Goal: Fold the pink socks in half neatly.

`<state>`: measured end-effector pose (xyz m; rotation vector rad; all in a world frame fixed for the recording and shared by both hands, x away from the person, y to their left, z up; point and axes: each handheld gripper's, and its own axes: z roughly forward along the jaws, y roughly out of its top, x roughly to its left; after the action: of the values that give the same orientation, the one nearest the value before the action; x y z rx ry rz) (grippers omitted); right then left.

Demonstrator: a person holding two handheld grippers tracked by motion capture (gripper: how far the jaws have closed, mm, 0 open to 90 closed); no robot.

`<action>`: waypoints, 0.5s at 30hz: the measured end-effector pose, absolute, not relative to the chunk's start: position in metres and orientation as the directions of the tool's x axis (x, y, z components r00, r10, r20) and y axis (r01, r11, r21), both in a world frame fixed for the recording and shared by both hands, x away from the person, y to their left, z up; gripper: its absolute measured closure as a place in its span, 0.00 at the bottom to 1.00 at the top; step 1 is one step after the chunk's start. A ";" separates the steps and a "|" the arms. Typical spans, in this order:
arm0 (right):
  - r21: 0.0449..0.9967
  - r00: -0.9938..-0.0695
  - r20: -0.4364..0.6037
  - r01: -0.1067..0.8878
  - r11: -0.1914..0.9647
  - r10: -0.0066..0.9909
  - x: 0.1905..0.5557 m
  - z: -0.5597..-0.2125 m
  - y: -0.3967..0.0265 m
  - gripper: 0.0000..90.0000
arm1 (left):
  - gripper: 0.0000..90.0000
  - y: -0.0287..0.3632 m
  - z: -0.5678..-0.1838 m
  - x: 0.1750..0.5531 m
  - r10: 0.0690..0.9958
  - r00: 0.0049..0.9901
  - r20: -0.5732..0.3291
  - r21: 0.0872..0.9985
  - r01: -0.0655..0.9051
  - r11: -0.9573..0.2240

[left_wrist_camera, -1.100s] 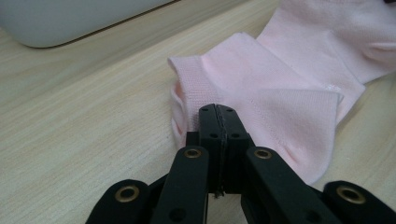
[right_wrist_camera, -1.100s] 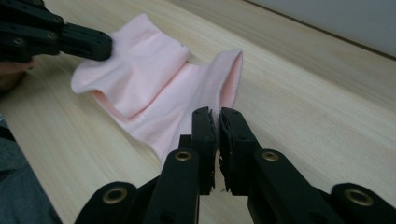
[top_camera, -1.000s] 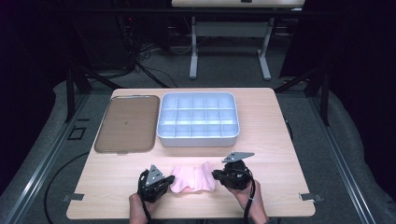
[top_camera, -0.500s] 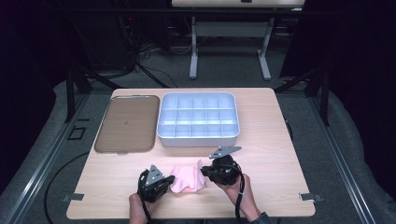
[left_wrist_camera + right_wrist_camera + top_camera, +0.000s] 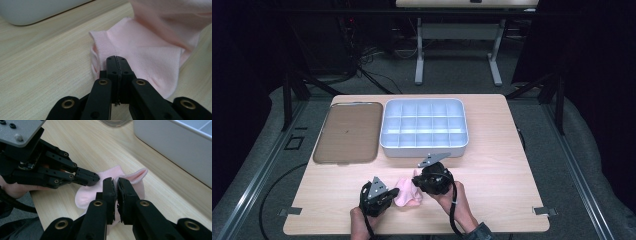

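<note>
A pink sock-like cloth [image 5: 408, 194] lies near the table's front edge, pinched from both ends. My left gripper [image 5: 395, 194] is shut on its ribbed hem; in the left gripper view the jaws [image 5: 116, 60] meet on the pink cloth [image 5: 142, 52]. My right gripper [image 5: 415, 183] is shut on the other end and holds it lifted and doubled over toward the left one. Seen from the right gripper view, the right gripper [image 5: 116, 183] clamps a fold of the cloth [image 5: 137, 178], and the left gripper [image 5: 95, 177] bites the same cloth close by.
A white compartment box [image 5: 424, 151] stands just behind the grippers, its front wall close to the right gripper. A brown tray [image 5: 347, 132] lies to the box's left. Bare wooden table [image 5: 507, 170] stretches to the right.
My right gripper has moved left toward the left gripper and risen slightly, carrying its end of the cloth, which is now bunched narrower. The left gripper has stayed put.
</note>
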<state>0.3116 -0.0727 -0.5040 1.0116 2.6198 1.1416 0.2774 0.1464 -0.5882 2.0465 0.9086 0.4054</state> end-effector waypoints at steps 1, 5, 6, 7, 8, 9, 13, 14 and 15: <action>0.686 -0.772 0.156 0.534 0.495 0.616 0.312 -0.504 -0.073 0.94 | 1.00 0.146 -0.588 0.277 0.727 0.685 -0.041 0.802 0.457 -0.385; 0.675 -0.778 0.157 0.535 0.509 0.608 0.314 -0.508 -0.062 0.94 | 1.00 0.146 -0.588 0.277 0.728 0.685 -0.039 0.802 0.456 -0.386; 0.672 -0.782 0.151 0.530 0.517 0.604 0.314 -0.510 -0.057 0.94 | 1.00 0.146 -0.588 0.277 0.728 0.685 -0.039 0.802 0.455 -0.386; 0.672 -0.782 0.151 0.530 0.517 0.604 0.314 -0.510 -0.057 0.94 | 1.00 0.146 -0.588 0.277 0.728 0.685 -0.039 0.802 0.455 -0.386; 0.661 -0.786 0.152 0.532 0.529 0.600 0.315 -0.513 -0.051 0.94 | 1.00 0.146 -0.588 0.277 0.728 0.685 -0.038 0.802 0.455 -0.387; 0.658 -0.789 0.149 0.529 0.536 0.596 0.315 -0.514 -0.049 0.94 | 1.00 0.146 -0.588 0.277 0.727 0.685 -0.038 0.802 0.455 -0.387; 0.649 -0.794 0.144 0.527 0.549 0.591 0.315 -0.519 -0.042 0.94 | 1.00 0.146 -0.588 0.277 0.727 0.685 -0.037 0.802 0.455 -0.388; 0.647 -0.794 0.139 0.525 0.553 0.591 0.315 -0.522 -0.038 0.94 | 1.00 0.146 -0.588 0.277 0.727 0.686 -0.038 0.802 0.455 -0.388; 0.644 -0.794 0.143 0.528 0.553 0.591 0.315 -0.524 -0.036 0.94 | 1.00 0.146 -0.588 0.277 0.727 0.686 -0.037 0.802 0.454 -0.388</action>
<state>0.3149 -0.0361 -0.5241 0.9709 2.6883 1.0677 0.2772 0.1462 -0.5882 2.0493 0.9059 0.4078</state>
